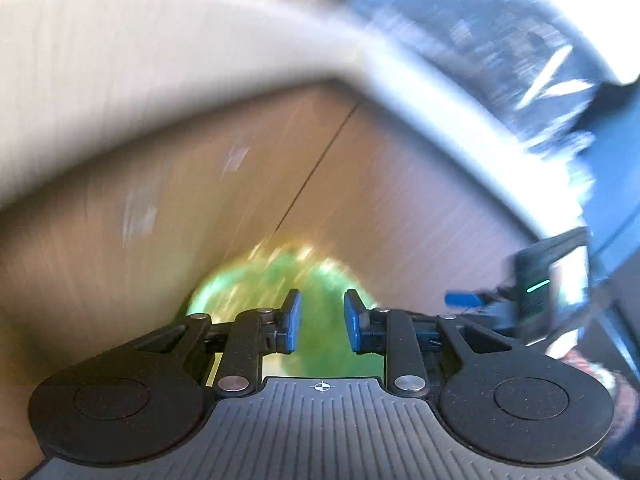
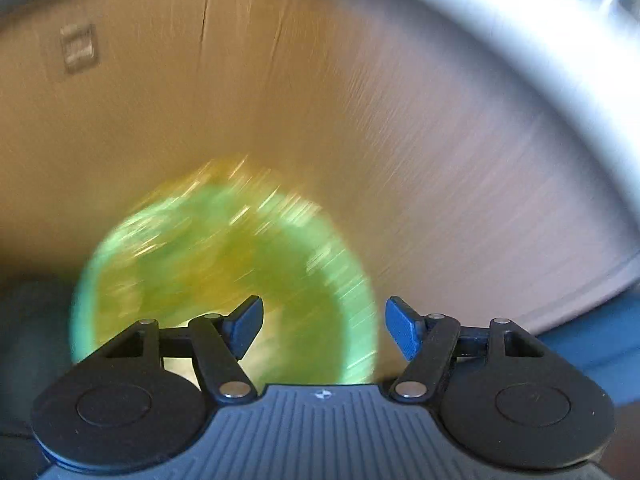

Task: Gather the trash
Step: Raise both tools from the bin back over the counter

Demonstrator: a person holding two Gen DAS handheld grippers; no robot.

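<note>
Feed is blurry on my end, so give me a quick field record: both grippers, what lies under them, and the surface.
left gripper: jaws apart, no grip visible
right gripper: jaws wide, nothing between the pads
item: shiny green and yellow thing, blurred, type unclear, beyond both sets of fingertips
surface: brown wood-look surface with a seam
image quality: heavy motion blur in both views
</note>
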